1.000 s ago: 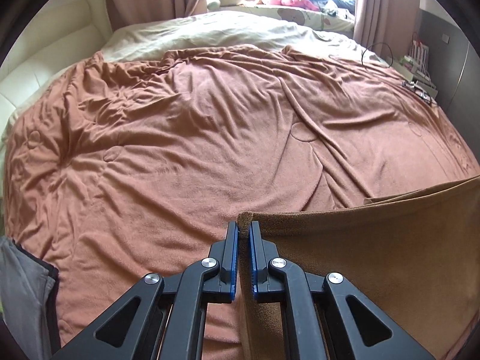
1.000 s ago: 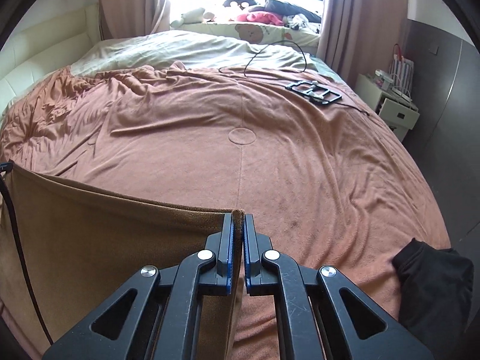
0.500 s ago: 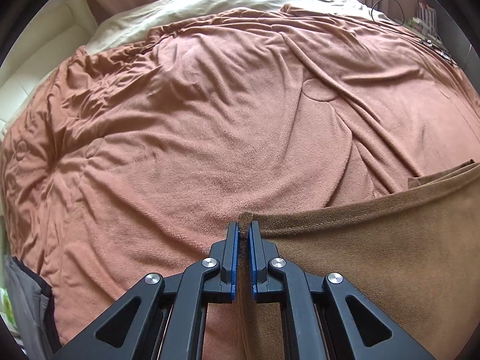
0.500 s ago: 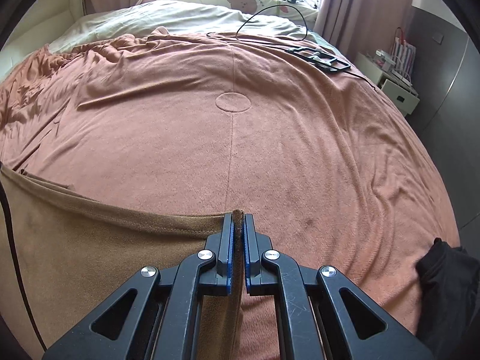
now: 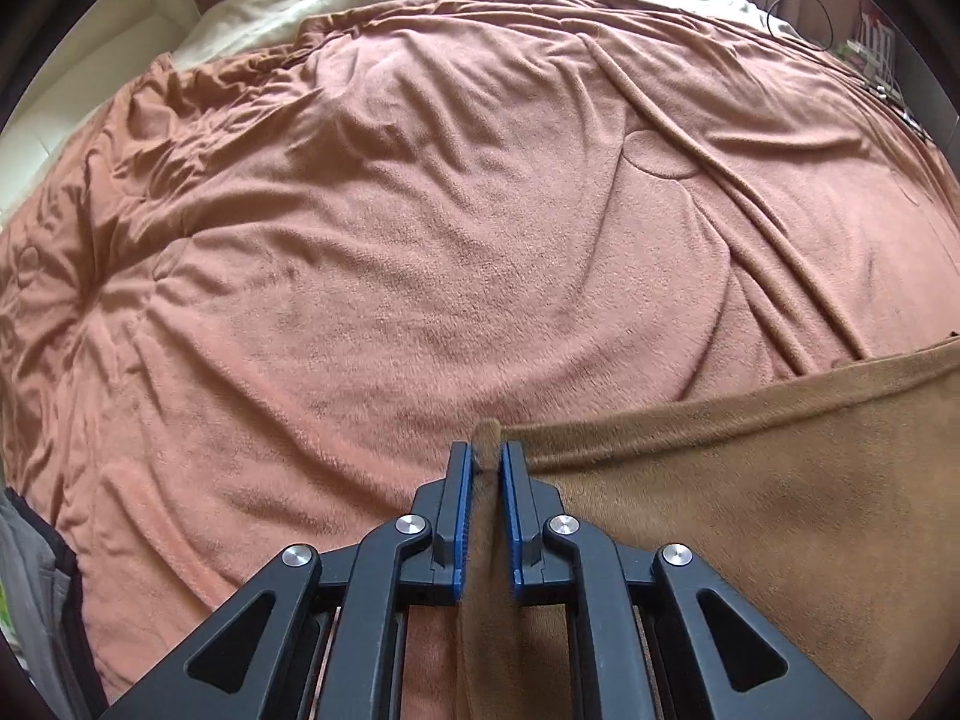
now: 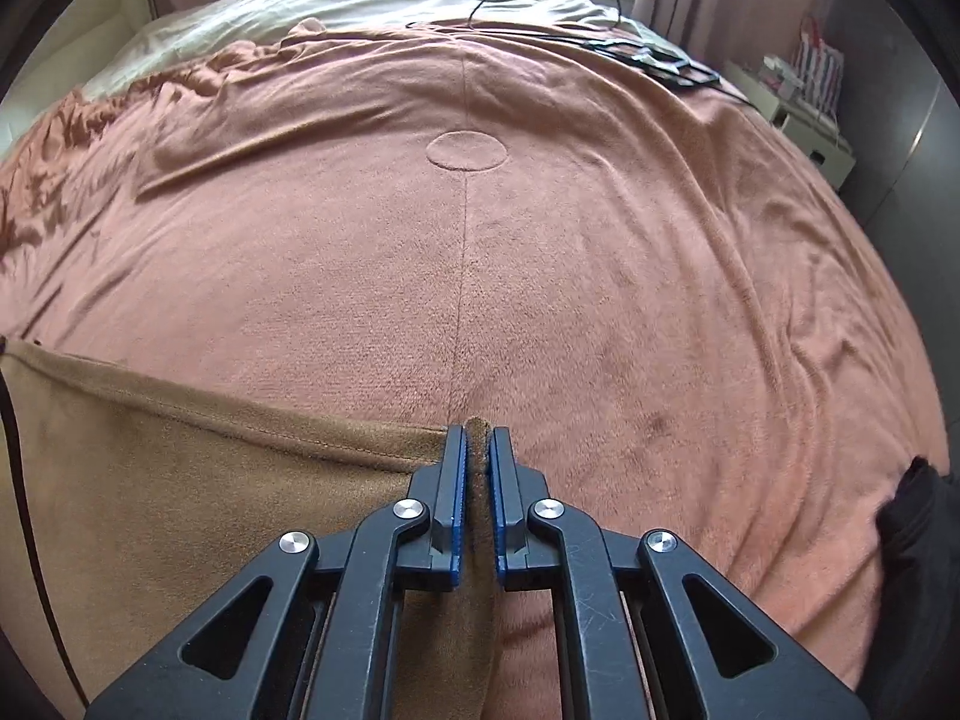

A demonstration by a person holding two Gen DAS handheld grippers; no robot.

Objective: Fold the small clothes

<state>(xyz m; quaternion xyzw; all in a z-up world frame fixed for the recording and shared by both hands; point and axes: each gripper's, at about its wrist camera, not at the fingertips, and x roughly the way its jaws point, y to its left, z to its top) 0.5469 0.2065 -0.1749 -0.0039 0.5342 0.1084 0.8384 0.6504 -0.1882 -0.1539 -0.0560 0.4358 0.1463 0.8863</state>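
The left tool [image 5: 486, 462] pinches one corner of a brown garment [image 5: 750, 492], its blue-lined jaws nearly closed on the cloth. The right tool [image 6: 478, 450] clamps the opposite corner the same way. The garment's hemmed edge stretches between them over a bed's rust-coloured blanket [image 6: 468, 228].

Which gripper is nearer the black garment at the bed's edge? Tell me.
Right. The black garment lies just to the right of the right gripper, which is shut on the brown cloth. The left gripper holds the cloth's opposite corner, farther away; its view doesn't show the garment.
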